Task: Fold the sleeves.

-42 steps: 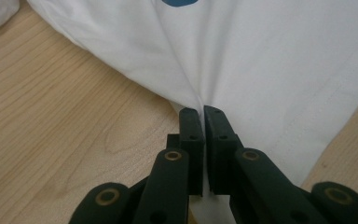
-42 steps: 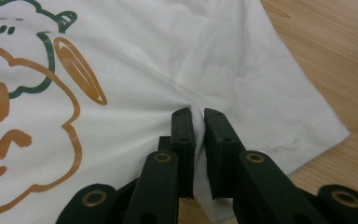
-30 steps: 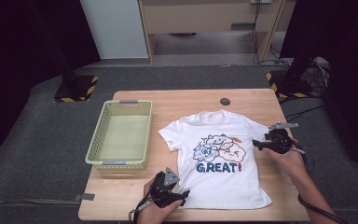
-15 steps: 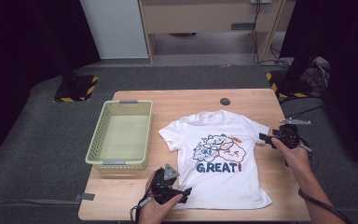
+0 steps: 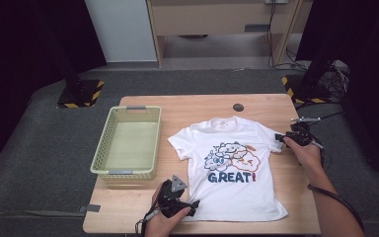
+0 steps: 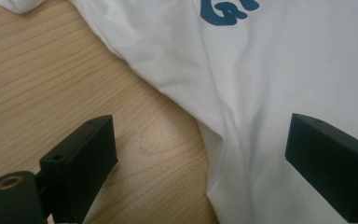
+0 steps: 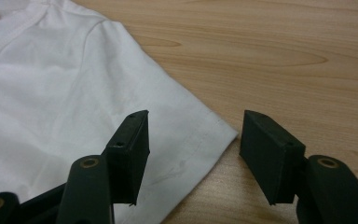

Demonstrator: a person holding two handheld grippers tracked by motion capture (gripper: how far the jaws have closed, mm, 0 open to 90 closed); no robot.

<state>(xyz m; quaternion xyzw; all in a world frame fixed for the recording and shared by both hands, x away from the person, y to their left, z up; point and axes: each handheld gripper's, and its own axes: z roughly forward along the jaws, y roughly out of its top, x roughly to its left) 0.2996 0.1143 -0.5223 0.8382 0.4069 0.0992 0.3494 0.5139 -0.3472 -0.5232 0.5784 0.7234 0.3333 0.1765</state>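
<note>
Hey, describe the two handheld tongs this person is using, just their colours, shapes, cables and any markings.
Both are black. The left tongs carry a grey three-cornered plate on top and trail a cable off the table's near edge. The right tongs trail a dark cable along the forearm. Up close, each has two blocky black jaws with small round holes, hinged on arms with brass-coloured rings. I see no lettering and no sleeves.

A fixed camera high on the person's side looks forward and down across the whole wooden counter to the floor beyond. The left tool's camera sits close above the counter, facing along its jaws at the lower side edge of the white T-shirt. The right tool's camera, equally close, faces one sleeve. All three views share the shirt and the counter.
</note>
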